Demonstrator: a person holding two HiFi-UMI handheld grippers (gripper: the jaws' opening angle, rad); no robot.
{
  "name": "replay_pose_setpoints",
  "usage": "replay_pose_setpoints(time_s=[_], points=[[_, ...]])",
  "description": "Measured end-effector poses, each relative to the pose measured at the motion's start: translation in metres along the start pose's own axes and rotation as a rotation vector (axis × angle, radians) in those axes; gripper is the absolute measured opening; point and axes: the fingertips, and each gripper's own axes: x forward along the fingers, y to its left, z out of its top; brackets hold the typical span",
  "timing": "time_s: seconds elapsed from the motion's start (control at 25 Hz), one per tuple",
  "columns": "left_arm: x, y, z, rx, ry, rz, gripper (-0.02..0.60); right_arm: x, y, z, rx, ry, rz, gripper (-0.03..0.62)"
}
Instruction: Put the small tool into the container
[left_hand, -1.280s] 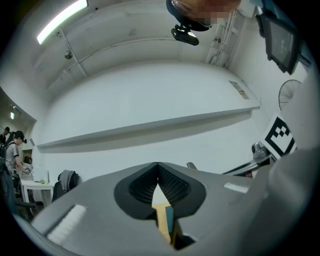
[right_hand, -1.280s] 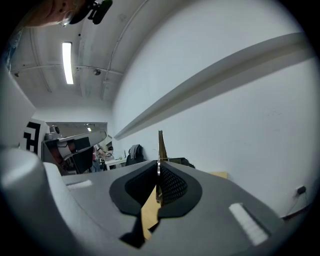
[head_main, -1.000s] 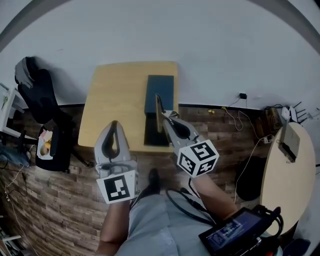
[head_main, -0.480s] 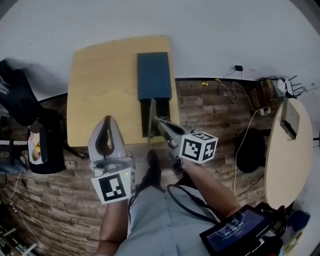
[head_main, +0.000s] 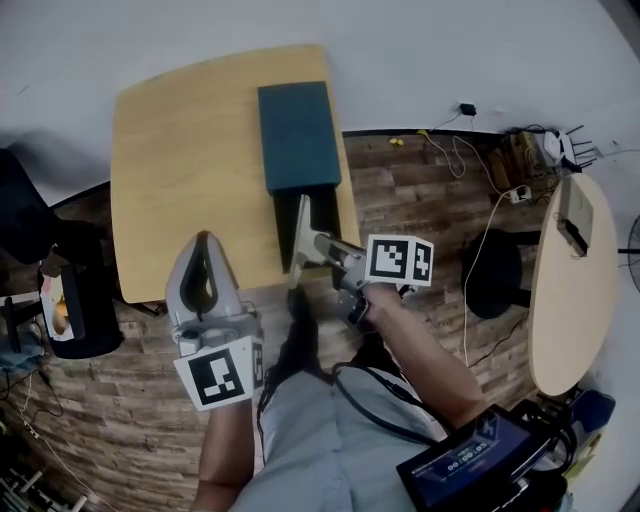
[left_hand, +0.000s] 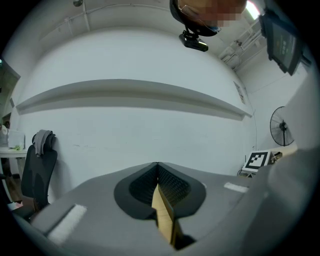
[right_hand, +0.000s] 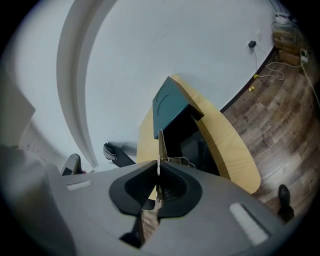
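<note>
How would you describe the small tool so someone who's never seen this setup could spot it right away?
Start at the light wooden table and find the dark teal container near its right edge. At the container's open black end, the right gripper pinches the small tool: a thin, pale, flat strip, the only slim light thing there.
</note>
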Motion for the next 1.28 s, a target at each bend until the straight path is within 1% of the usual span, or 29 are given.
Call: replay_pose_setpoints(time_s=[0.16, 0.36, 0.48, 0.64, 0.92, 1.28], points=[[0.015, 0.012, -0.007, -0.024, 0.011, 0.012, 0.011, 0.013, -0.007, 0.013, 0.060, 0.011, -0.006, 0.006], [0.037, 0.020, -0.012, -0.025, 0.016, 0.012, 0.011, 0.030, -0.018, 0.030, 0.133, 0.048, -0.013, 0.006], [0.037, 0.028, -0.009, -0.038, 0.025, 0.027, 0.011, 0.032, -0.021, 0.029, 0.175, 0.060, -0.015, 0.006], [0.036, 0.033, -0.007, -0.033, 0.015, 0.029, 0.011, 0.033, -0.025, 0.028, 0.215, 0.072, -0.014, 0.006], [0.042, 0.032, -0.006, -0.033, 0.015, 0.030, 0.011, 0.039, -0.030, 0.030, 0.221, 0.100, -0.022, 0.006], [0.043, 0.038, -0.006, -0.034, 0.017, 0.036, 0.011, 0.040, -0.037, 0.036, 0.144, 0.085, -0.075, 0.006]])
